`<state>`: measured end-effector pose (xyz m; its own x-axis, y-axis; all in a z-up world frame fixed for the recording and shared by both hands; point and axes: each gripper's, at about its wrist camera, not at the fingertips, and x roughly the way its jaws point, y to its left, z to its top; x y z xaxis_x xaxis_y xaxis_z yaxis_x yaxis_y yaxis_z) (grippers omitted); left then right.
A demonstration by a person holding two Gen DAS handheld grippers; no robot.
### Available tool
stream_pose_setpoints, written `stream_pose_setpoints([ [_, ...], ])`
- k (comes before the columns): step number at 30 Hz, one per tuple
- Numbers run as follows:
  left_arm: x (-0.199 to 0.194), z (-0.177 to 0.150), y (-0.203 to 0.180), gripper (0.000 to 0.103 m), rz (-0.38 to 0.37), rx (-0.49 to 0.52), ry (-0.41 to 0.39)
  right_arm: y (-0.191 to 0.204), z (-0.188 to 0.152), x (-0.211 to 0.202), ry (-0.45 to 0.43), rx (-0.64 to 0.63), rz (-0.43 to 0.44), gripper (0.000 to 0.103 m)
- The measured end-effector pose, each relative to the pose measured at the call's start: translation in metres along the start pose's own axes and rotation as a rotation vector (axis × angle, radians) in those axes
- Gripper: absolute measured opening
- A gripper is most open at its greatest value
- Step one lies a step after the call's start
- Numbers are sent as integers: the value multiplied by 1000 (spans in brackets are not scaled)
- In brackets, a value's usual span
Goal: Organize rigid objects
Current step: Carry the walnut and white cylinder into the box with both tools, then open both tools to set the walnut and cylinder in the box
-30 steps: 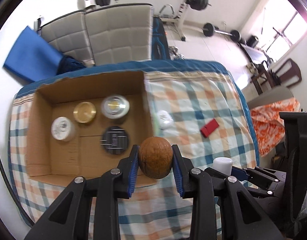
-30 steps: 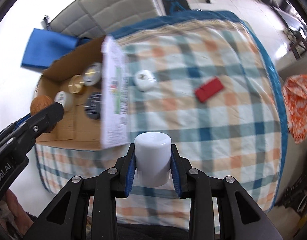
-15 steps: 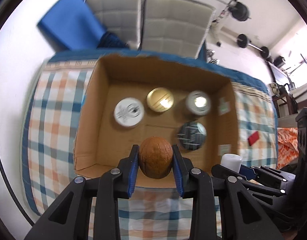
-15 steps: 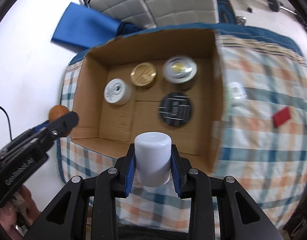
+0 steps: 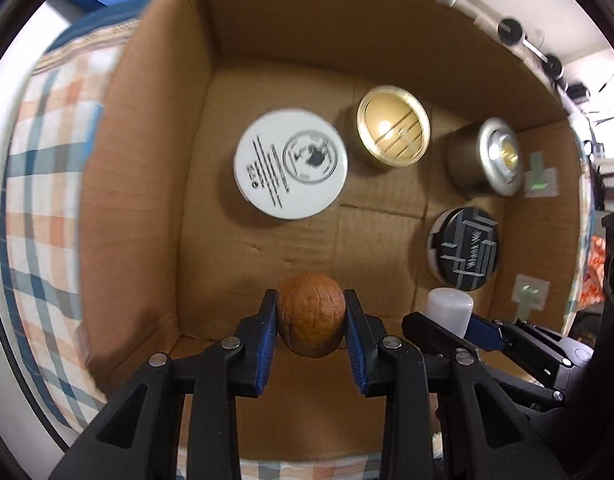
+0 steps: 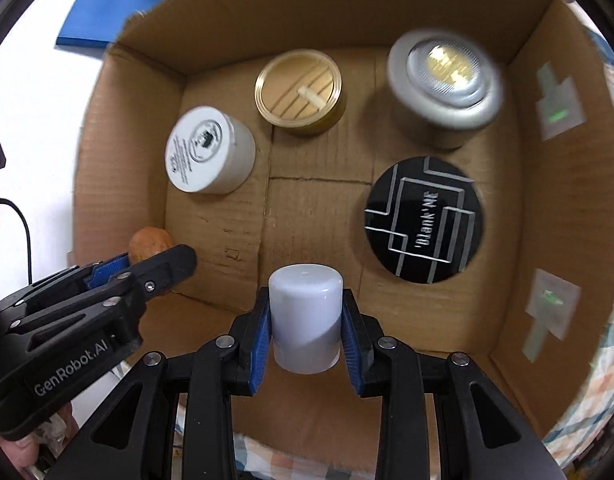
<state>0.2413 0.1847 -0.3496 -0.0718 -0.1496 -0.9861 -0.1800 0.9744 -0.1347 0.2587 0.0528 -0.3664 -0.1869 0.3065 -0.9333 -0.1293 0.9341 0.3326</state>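
My left gripper [image 5: 311,322] is shut on a brown walnut [image 5: 311,320] and holds it over the near left floor of an open cardboard box [image 5: 147,200]. My right gripper [image 6: 306,326] is shut on a white plastic cylinder [image 6: 305,320], held over the box's near middle. Each gripper shows in the other view: the right one with the cylinder [image 5: 449,314], the left one with the walnut [image 6: 149,242]. In the box stand a white jar [image 6: 205,156], a gold tin [image 6: 299,88], a silver jar [image 6: 445,88] and a black round tin [image 6: 423,220].
The box [image 6: 519,208] sits on a plaid cloth [image 5: 39,184]. A blue mat [image 6: 119,12] lies beyond the box's far left corner. White stickers [image 6: 555,110] mark the box's right wall. Barbell weights [image 5: 511,30] show at the far right.
Both grippers have moved left from over the cloth to over the box and come down close to its opening. Both stay shut on their objects.
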Motion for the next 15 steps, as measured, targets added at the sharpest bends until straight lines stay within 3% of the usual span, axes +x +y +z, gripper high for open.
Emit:
stream_pose_setpoints([
  [15, 57, 10, 6, 29, 32, 31, 169, -2, 12, 51, 118, 11, -32, 35],
])
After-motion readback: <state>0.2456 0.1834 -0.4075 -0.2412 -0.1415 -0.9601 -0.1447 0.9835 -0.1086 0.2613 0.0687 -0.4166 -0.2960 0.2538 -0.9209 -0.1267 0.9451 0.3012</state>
